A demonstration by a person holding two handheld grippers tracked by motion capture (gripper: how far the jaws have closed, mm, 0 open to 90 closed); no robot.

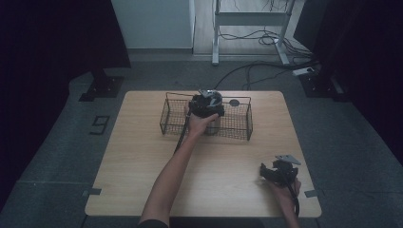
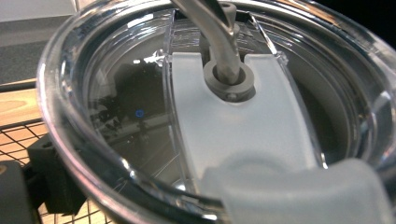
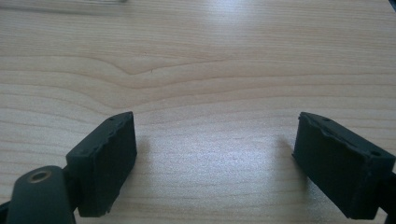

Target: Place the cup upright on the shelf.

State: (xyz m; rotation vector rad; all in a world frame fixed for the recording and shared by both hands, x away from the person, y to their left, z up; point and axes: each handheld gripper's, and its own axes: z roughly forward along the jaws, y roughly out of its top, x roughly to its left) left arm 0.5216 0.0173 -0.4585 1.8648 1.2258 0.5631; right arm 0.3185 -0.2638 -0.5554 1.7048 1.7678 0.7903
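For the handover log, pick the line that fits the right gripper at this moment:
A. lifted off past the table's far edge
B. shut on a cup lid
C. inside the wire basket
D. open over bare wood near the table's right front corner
D: the right gripper has its jaws wide apart with nothing but table wood between them, and the high view puts it at the table's near right corner, away from the wire basket.

I see a glossy clear plastic lid (image 2: 140, 116), its frosted slider (image 2: 233, 121), black wire basket (image 1: 237, 124), matt wood table (image 3: 196, 60).
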